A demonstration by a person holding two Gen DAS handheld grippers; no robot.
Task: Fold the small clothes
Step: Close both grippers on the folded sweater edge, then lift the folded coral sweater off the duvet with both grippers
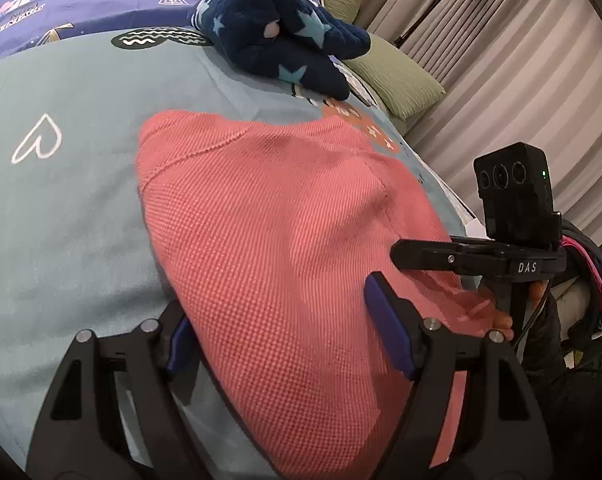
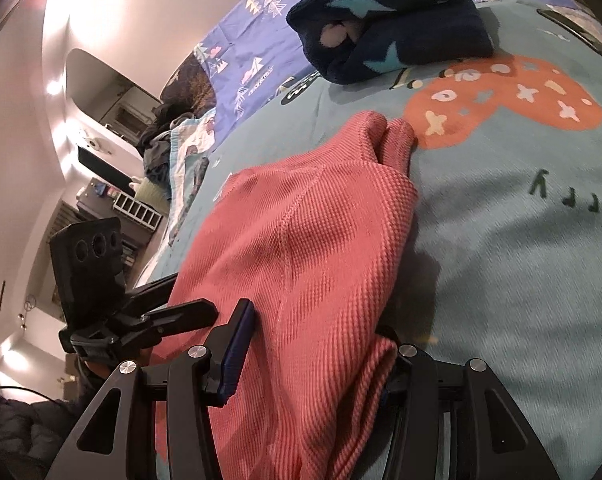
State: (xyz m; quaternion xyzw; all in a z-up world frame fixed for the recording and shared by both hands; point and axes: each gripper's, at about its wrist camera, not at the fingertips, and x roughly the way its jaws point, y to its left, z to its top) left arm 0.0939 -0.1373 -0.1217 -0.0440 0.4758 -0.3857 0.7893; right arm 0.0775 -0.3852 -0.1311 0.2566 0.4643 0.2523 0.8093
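Left wrist view:
- Left gripper [image 1: 289,344]: we saw its jaws spread wide, the pink garment [image 1: 285,232] lying between the blue pads [image 1: 389,336]; no pinch that we could make out.
- Pink garment: it lay on the teal blanket [image 1: 61,208], bunched toward us and flatter farther off.
- Navy garment [image 1: 281,40]: star-patterned fleece, it sat in a heap beyond the pink one, apart from it.
- Right gripper [image 1: 401,256]: we saw it at the pink garment's right edge, side-on; jaw state we could not tell here.
- Pillows [image 1: 401,76]: green, at the bed's right edge.

Right wrist view:
- Right gripper [image 2: 309,356]: we saw its jaws spread, pink garment [image 2: 313,248] draped between them, right pad hidden by cloth.
- Left gripper [image 2: 189,300]: it sat at the garment's left edge; tips partly hidden by cloth.
- Navy garment [image 2: 393,20]: it lay above the orange heart print [image 2: 501,104] on the blanket [image 2: 521,280].
- Pink garment: its far end nearly touched that heart.
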